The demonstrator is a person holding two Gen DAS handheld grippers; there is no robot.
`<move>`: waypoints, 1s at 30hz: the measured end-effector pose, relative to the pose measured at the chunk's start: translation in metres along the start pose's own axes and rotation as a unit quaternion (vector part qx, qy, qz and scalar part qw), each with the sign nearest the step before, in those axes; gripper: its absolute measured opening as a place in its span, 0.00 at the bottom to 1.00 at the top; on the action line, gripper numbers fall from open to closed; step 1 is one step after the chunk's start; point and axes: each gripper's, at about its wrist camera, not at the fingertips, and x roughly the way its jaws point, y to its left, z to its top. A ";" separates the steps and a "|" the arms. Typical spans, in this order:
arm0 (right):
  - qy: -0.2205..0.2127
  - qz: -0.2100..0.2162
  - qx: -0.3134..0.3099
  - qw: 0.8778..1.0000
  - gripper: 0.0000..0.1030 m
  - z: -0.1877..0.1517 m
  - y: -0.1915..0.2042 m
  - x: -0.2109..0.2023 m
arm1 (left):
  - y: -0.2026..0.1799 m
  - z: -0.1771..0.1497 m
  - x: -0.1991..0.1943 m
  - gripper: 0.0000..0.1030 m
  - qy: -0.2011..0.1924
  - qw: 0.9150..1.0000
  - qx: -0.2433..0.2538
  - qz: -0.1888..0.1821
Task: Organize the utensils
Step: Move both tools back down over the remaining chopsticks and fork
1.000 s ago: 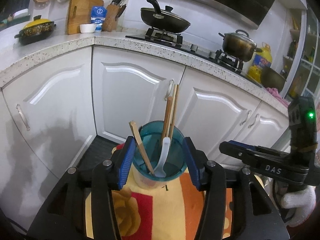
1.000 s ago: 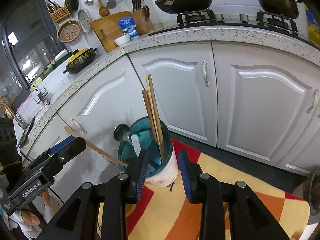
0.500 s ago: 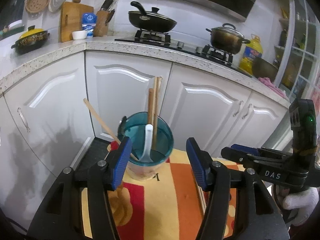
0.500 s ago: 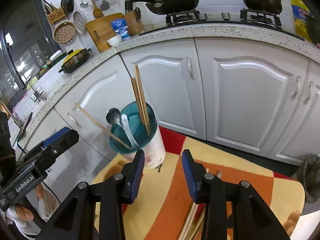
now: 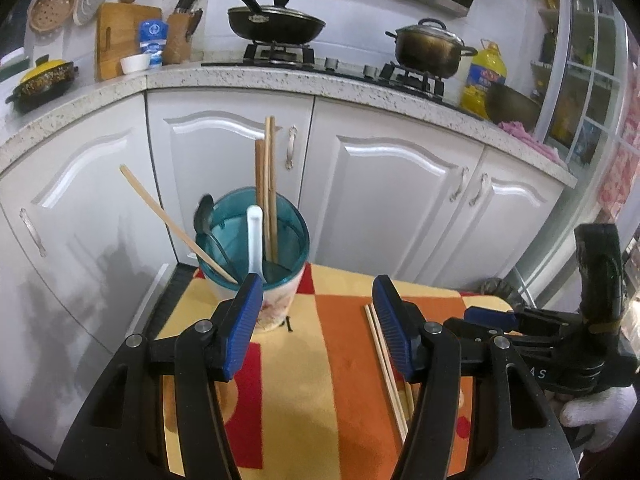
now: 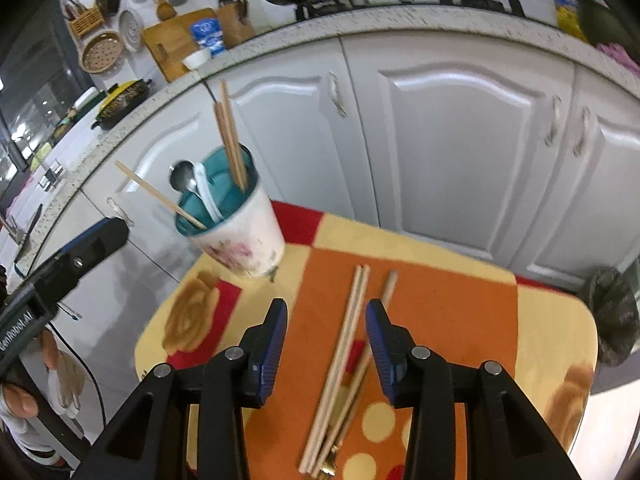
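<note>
A white floral holder cup with a teal inside (image 5: 276, 304) (image 6: 244, 244) stands at the far left of the cloth-covered table. It holds wooden chopsticks (image 5: 269, 184) (image 6: 230, 136), a white spoon (image 5: 255, 236) and a metal spoon (image 6: 182, 178). Several loose chopsticks (image 6: 344, 360) (image 5: 386, 364) lie on the orange part of the cloth. My left gripper (image 5: 318, 324) is open and empty, just right of the cup. My right gripper (image 6: 326, 344) is open and empty, above the loose chopsticks.
The small table has a yellow, orange and red cloth (image 6: 440, 320). White kitchen cabinets (image 5: 392, 200) stand close behind it under a speckled counter (image 5: 280, 80) with pans on a stove. A dark bin (image 6: 614, 312) sits right of the table.
Both grippers have drawn back from the cup and moved right. The left gripper no longer straddles the cup. The loose chopsticks have come into view under the right gripper.
</note>
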 end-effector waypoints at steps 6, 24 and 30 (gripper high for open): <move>0.030 -0.011 0.020 0.999 0.38 -0.024 -0.019 0.013 | -0.001 -0.014 0.012 0.55 0.024 1.000 -0.001 -0.006; 0.131 -0.037 -0.001 0.991 0.38 -0.084 -0.030 0.066 | 0.006 -0.070 0.059 0.55 0.120 0.993 -0.011 -0.008; 0.141 -0.041 -0.025 0.989 0.34 -0.084 -0.017 0.074 | 0.007 -0.070 0.061 0.55 0.123 0.992 -0.016 -0.010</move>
